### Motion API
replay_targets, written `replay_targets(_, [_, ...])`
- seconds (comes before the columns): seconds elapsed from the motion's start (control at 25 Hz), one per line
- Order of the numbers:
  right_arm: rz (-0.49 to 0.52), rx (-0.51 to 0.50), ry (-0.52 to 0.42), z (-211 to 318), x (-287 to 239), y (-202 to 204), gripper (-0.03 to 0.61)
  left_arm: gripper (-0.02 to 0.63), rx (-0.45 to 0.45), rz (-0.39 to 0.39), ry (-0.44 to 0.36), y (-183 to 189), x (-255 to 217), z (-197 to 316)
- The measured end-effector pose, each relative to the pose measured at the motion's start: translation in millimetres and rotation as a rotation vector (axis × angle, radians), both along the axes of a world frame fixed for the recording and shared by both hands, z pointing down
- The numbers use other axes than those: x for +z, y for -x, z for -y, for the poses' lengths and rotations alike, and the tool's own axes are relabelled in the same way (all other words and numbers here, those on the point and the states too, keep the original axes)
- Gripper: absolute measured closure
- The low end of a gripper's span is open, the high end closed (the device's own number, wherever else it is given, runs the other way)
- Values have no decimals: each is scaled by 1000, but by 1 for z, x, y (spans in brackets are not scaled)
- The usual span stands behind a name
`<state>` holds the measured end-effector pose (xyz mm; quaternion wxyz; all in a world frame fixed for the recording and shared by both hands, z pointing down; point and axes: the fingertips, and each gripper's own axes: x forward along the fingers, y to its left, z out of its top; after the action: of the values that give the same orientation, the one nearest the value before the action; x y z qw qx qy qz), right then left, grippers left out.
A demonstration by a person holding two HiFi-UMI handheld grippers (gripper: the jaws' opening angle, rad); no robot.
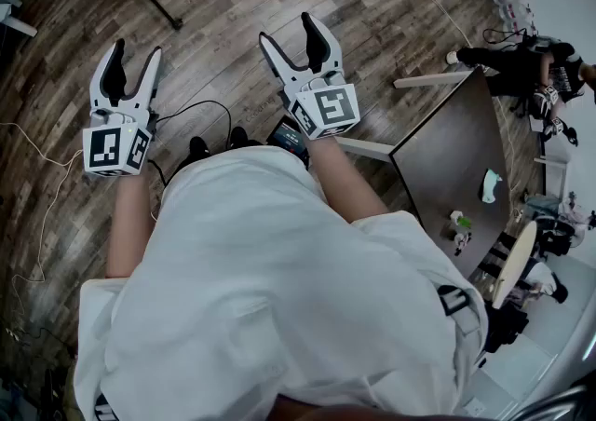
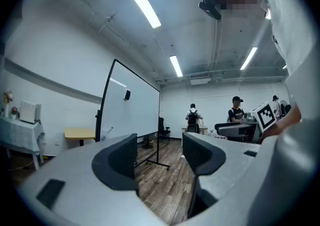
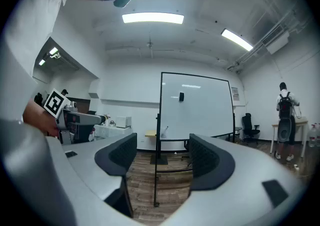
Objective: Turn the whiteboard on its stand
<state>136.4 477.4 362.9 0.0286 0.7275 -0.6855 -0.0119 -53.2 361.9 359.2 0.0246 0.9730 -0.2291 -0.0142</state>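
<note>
I hold my left hand-held gripper (image 1: 135, 52) and right hand-held gripper (image 1: 289, 30) level, both released and empty, the whiteboard (image 3: 197, 105) well ahead.

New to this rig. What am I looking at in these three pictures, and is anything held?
There is no robot here: a person holds a two-jaw gripper in each hand. The head view comes from a camera on their head, looking down. It shows the left gripper and right gripper held out over a wooden floor, with a dark table off to the side. The other two pictures come from cameras riding on each gripper, looking along its jaws. Both show the whiteboard upright on its stand, well across the room. Both grippers' jaws stand apart with nothing in them, so nothing is held.
</note>
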Motion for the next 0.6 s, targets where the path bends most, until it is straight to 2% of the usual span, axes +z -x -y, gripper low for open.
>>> replay_targets(0.24, [-6,7,2,-17,1,-1,276,348,10,8,0,6,4,-10])
replay_targets(0.44, [28,2,-43,-26,-3,2,276,348,20,8,8,7,7,-18])
replay_targets(0.6, [14,-3,-20,-30,1,6,276,348,31,11,13,4,12,-26])
